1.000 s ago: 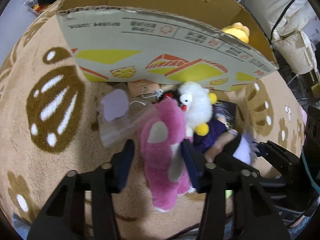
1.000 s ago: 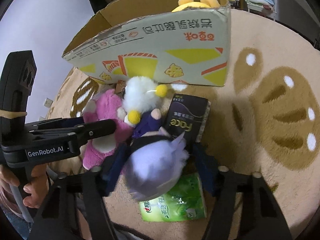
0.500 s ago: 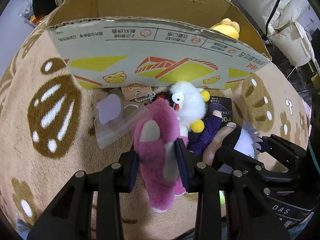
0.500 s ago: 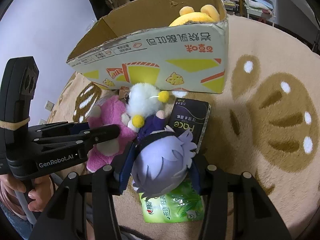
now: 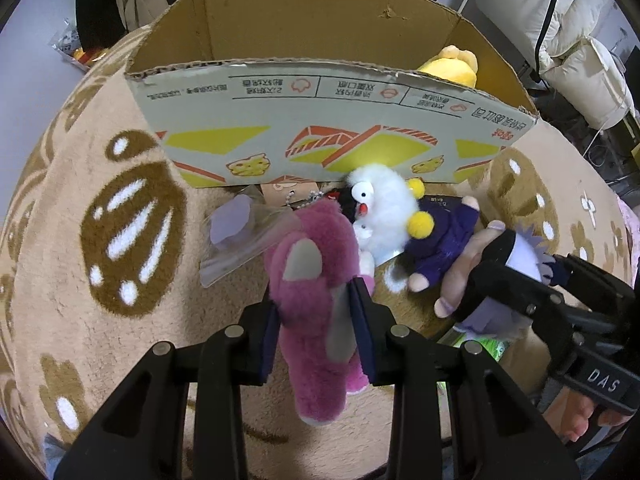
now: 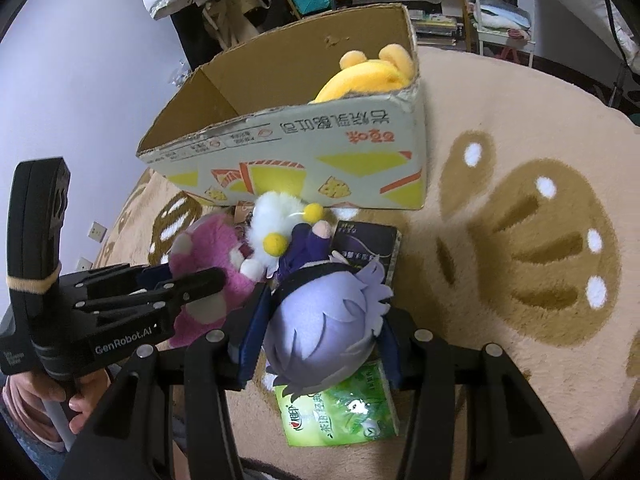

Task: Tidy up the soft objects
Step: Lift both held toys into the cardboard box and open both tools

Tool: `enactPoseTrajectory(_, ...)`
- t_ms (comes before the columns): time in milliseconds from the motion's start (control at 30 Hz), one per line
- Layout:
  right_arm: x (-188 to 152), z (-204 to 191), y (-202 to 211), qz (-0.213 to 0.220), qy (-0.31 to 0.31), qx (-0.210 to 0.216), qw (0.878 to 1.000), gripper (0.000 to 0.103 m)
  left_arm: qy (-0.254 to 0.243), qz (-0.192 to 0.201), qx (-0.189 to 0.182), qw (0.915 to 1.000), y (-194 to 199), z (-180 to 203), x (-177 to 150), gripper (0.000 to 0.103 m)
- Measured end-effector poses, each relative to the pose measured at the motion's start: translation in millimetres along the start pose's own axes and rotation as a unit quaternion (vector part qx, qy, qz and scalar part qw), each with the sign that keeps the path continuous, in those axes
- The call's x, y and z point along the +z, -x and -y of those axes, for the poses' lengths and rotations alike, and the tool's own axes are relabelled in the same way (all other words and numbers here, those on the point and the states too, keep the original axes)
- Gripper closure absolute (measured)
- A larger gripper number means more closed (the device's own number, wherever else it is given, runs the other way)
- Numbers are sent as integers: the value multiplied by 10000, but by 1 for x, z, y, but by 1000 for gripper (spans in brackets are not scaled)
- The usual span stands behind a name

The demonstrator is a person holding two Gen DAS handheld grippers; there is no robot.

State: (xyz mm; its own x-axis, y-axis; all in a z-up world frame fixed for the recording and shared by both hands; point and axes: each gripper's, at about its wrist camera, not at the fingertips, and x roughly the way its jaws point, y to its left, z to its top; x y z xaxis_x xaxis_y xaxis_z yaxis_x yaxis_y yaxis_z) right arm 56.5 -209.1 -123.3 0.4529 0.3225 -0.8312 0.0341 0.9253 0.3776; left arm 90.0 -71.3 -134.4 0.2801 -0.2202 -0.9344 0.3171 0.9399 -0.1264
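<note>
One plush, a yellow toy (image 6: 370, 76), already sits in the far corner of the cardboard box (image 6: 320, 152); that looks like all that is done. Three more are outside it on the rug (image 6: 520, 240), bunched just in front of the box wall. The left gripper (image 5: 316, 320) is clamped on the pink bear (image 5: 316, 288), its jaws having just closed in and now squeezing the fur around the body. The right gripper (image 6: 320, 332) is clamped on the purple-haired doll (image 6: 320, 328) by its big soft head, its jaws also just drawn in. The white fluffy toy (image 5: 384, 208) with yellow pompoms lies between the two, touching both, and nobody has hold of it.

Left to do, by my reckoning: lift both held toys into the box, then fetch the white one. The bear is shaggy and limp, legs dangling below the jaws. A green tissue pack (image 6: 344, 408) and a dark pack (image 6: 368, 244) lie under the doll.
</note>
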Motion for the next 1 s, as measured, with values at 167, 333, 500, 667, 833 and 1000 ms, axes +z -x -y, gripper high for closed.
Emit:
enactPoseTrajectory(167, 1, -2, 4, 129, 39, -104, 9999, 51, 144, 274, 200, 9993, 17, -6, -5, 72)
enactPoseTrajectory(333, 1, -2, 19, 394, 61, -156, 9991, 51, 271, 714, 429, 9962, 42, -14, -11, 72)
enactPoseTrajectory(500, 1, -5, 36, 740, 122, -285, 9968, 51, 253, 1296, 686, 9889, 73, -17, -19, 72)
enactPoseTrajectory(667, 0, -10, 55, 1188, 238, -563, 9910, 51, 325, 1805, 896, 9789, 94, -15, -25, 72)
enactPoseTrajectory(833, 0, -15, 74, 1649, 316, -789, 9826, 52, 359, 2214, 1026, 9691, 111, -19, -26, 72)
enactPoseTrajectory(1000, 5, -23, 90, 2085, 430, -978, 9722, 52, 371, 2570, 1092, 9595, 123, -19, -27, 72)
